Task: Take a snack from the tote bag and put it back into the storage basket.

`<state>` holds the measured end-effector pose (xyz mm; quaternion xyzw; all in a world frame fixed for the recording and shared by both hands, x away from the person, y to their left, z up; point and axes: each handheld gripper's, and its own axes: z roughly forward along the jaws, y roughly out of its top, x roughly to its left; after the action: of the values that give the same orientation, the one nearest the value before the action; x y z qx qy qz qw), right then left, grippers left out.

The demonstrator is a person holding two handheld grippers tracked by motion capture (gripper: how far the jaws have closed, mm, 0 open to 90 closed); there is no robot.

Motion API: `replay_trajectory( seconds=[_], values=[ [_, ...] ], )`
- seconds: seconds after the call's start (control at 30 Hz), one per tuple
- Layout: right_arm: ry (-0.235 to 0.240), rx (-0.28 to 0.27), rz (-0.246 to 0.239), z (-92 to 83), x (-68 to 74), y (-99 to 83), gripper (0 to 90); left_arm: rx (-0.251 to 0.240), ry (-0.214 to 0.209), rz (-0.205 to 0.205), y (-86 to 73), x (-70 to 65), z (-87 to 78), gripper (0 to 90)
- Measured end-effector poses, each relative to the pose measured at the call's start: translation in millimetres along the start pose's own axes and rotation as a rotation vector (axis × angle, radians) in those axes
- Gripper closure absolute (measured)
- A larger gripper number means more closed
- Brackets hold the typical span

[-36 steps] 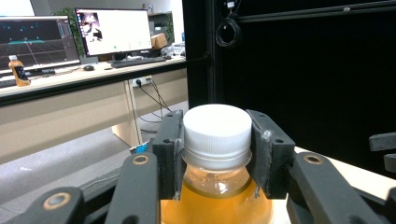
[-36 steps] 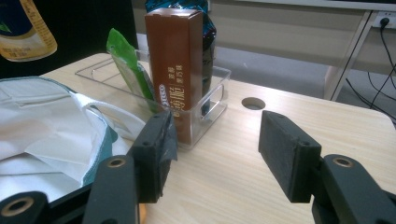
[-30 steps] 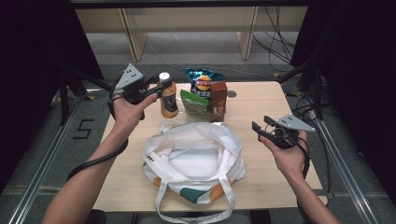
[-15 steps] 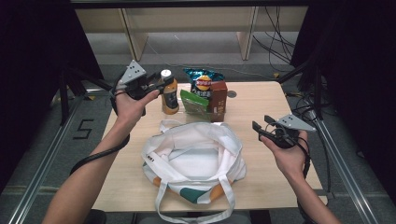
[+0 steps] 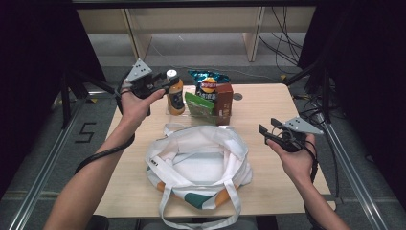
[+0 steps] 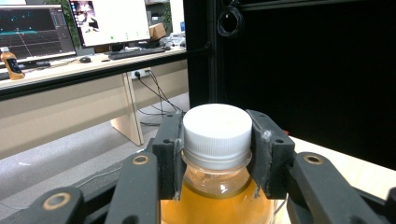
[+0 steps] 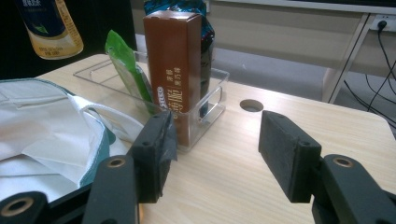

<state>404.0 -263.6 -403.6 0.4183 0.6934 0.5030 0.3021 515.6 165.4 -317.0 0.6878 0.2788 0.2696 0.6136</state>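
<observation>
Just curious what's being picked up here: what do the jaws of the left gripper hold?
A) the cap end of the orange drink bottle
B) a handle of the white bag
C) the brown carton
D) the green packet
A: in the left gripper view the jaws press both sides of the bottle at its white cap.

Light wooden table (image 5: 268, 108) with white tote bag (image 5: 198, 165), clear tray (image 7: 210, 100) of snacks.

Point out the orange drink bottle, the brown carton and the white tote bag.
orange drink bottle (image 6: 215, 126), left gripper view, on its white cap between the pads.
brown carton (image 7: 175, 65), right gripper view, on its front face.
white tote bag (image 5: 198, 160), high view, on the pale lining inside its open mouth.
</observation>
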Motion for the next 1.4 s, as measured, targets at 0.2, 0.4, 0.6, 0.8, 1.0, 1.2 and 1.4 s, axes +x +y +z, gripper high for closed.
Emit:
replay_trajectory(
  seconds=[0.2, 0.4, 0.6, 0.8, 1.0, 1.2, 1.4],
  values=[
    [0.001, -0.003, 0.0, 0.3, -0.2, -0.2, 45.3, 0.009, 0.002, 0.004, -2.0, 4.1, 4.5, 58.7],
    [-0.005, 0.004, -0.004, 0.3, 0.2, -0.2, 45.3, 0.019, 0.006, -0.001, -5.0, 8.5, 8.9, 58.7],
    [-0.002, 0.012, 0.0, 0.3, 0.6, -0.9, 45.3, 0.026, 0.013, -0.006, -7.3, 11.7, 15.4, 58.7],
    [0.004, 0.014, -0.005, 0.4, -0.2, -1.1, 45.3, 0.033, 0.017, -0.005, -7.7, 13.0, 21.0, 58.7],
    [0.004, 0.017, 0.01, 0.2, 1.1, -0.6, 45.3, 0.049, 0.028, 0.008, -9.4, 17.0, 24.7, 58.7],
    [0.001, 0.019, 0.003, 1.0, -0.5, -1.8, 45.3, 0.059, 0.034, 0.004, -15.0, 23.4, 28.1, 58.7],
    [-0.002, 0.024, 0.01, 0.4, 1.0, -1.7, 45.4, 0.076, 0.036, 0.005, -20.9, 28.5, 31.4, 58.7]
  ],
)
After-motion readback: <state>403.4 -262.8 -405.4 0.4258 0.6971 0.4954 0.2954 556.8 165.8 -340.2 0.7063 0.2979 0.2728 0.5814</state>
